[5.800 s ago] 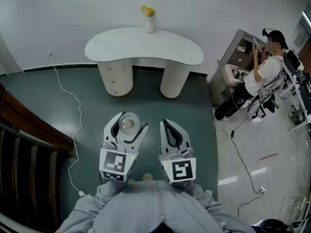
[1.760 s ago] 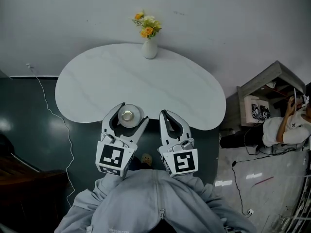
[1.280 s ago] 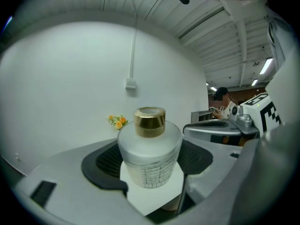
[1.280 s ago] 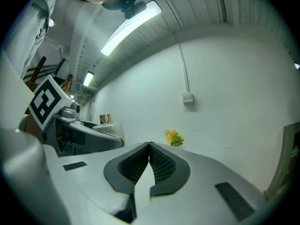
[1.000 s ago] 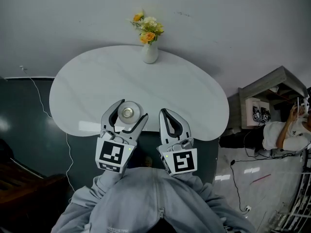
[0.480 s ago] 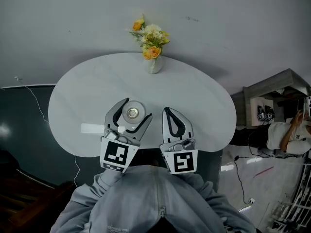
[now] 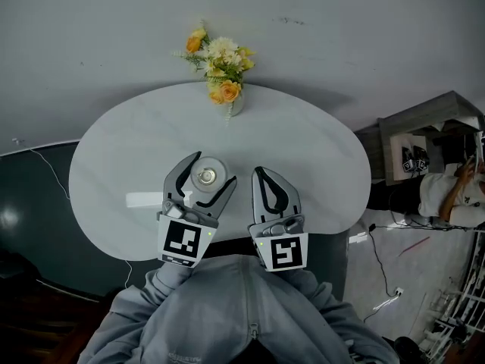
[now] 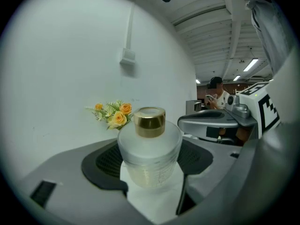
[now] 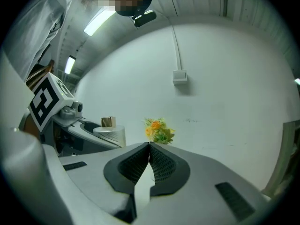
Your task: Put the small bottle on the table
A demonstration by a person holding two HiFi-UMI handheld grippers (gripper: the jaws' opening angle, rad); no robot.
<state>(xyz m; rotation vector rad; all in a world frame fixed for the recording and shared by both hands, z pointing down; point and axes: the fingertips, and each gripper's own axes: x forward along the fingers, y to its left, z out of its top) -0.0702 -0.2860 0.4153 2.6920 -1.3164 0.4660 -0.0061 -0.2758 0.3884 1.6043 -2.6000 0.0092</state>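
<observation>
A small frosted-glass bottle point(image 7: 205, 177) with a gold cap point(image 8: 150, 122) stands upright between the jaws of my left gripper point(image 7: 206, 174), which is shut on it. In the left gripper view the bottle point(image 8: 149, 153) fills the gap between the dark pads point(image 8: 107, 165). It hangs over the near middle of the white oval table point(image 7: 303, 154); whether its base touches the top is hidden. My right gripper point(image 7: 264, 182) is beside it on the right, shut with nothing held, its jaws meeting at the tips point(image 9: 149, 150). The bottle point(image 9: 109, 132) also shows at left in the right gripper view.
A white vase of yellow and white flowers point(image 7: 218, 74) stands at the table's far edge against the wall. A person point(image 7: 447, 196) sits by a grey cabinet point(image 7: 417, 139) at the right. A white cable point(image 7: 38, 154) trails over the dark floor at left.
The table has come closer beneath me over the frames; both grippers and the bottle now hang over its near part instead of over the floor. The left gripper's hold is unchanged.
</observation>
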